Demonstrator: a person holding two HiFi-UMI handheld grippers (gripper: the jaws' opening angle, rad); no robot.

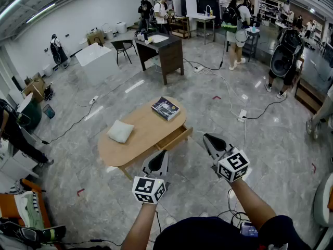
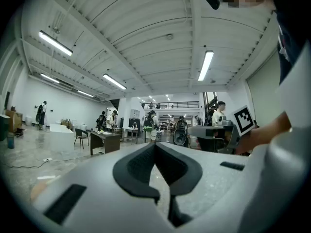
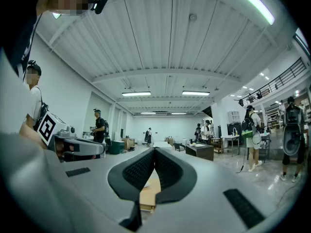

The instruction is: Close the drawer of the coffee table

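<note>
Left tongs and right tongs are nearest, both closed with nothing between them, and held short of the furniture. Drawer stands pulled out of the coffee-table worktop on the side facing them. A book and a cushion rest on top. Risk: an off-centre push could skew and jam the drawer, or slide the table across the polished floor.

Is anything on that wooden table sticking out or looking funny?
Yes. The drawer of the coffee table is pulled partway out on its near side, so it juts past the table's edge. The pillow and the book lie flat on top, and nothing looks spilled.
</note>
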